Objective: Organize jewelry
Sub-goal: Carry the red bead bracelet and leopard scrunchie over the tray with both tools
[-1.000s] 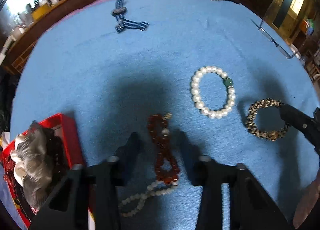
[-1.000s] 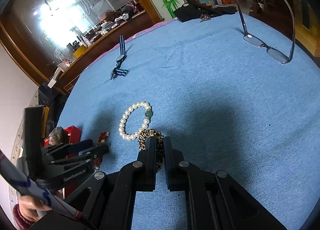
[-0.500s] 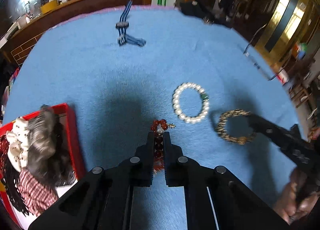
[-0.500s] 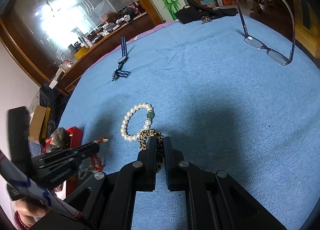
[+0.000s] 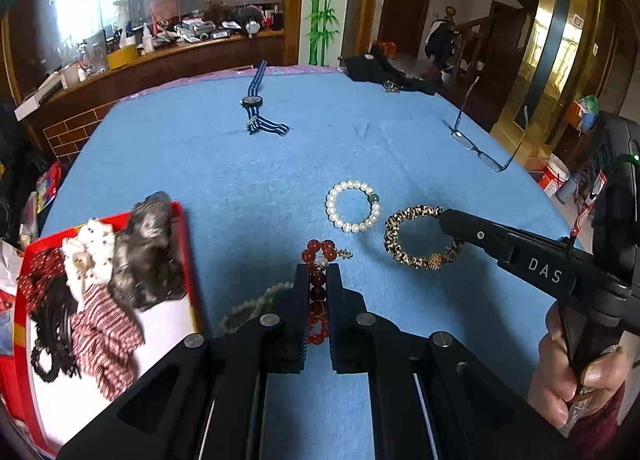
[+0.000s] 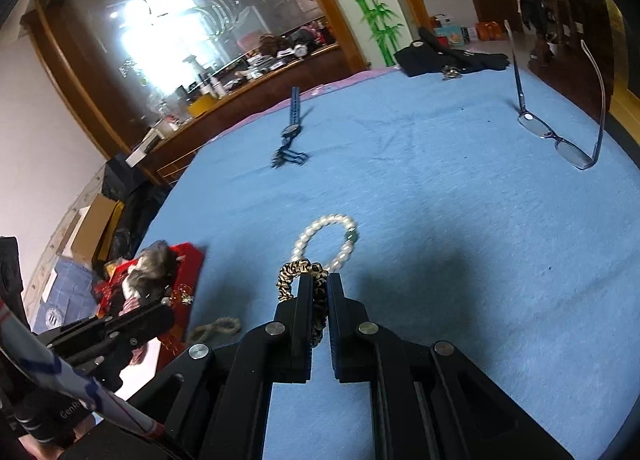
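Observation:
My left gripper (image 5: 318,274) is shut on a red bead bracelet (image 5: 319,292) and holds it above the blue cloth. My right gripper (image 6: 318,284) is shut on a leopard-print bracelet (image 6: 298,270), lifted off the cloth; it also shows in the left wrist view (image 5: 416,242). A white pearl bracelet (image 5: 353,206) with a green bead lies on the cloth just beyond both. A pale bead strand (image 5: 250,306) lies below the left gripper. A red tray (image 5: 186,244) at the left holds scrunchies and dark beads.
A blue-striped watch (image 5: 256,104) lies at the back of the round blue table (image 5: 280,164). Glasses (image 5: 480,146) stand at the right edge. A black cloth with keys (image 5: 384,72) lies at the far edge.
My left gripper closed on the red bead bracelet and lifted it, leaving the pale strand on the cloth. My right gripper rose with the leopard-print bracelet.

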### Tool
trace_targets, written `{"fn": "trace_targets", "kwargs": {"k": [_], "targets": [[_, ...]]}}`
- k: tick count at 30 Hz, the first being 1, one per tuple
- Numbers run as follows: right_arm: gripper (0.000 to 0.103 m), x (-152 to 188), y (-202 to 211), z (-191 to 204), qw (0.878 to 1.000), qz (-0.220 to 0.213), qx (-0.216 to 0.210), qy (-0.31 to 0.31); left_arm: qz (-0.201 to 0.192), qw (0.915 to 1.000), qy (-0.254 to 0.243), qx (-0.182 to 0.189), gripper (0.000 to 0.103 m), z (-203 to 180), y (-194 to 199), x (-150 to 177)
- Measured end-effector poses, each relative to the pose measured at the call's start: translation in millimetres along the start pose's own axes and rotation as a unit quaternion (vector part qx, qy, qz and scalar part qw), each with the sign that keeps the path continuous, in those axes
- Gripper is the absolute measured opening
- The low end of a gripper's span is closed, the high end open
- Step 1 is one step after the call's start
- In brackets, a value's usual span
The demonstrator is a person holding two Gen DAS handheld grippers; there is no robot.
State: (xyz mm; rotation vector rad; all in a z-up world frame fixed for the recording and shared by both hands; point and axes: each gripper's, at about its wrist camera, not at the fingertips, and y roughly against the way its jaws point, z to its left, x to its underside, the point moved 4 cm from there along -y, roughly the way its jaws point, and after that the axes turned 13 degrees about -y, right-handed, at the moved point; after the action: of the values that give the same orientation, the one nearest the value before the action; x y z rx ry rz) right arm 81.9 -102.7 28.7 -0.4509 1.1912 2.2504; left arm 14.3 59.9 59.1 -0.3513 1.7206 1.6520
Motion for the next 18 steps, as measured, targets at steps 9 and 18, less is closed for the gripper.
{"fn": "trace_targets", "kwargs": {"k": [9, 18], "targets": [[0.008, 28, 27, 37, 0.999, 0.008, -0.023, 0.031, -0.027, 0.9992, 0.013, -0.025, 0.007, 15, 31, 26], [0.008, 56, 31, 81, 0.997, 0.025, -0.039, 0.069, -0.041, 0.9960, 0.038, -0.069, 0.007, 46, 54, 54]]}}
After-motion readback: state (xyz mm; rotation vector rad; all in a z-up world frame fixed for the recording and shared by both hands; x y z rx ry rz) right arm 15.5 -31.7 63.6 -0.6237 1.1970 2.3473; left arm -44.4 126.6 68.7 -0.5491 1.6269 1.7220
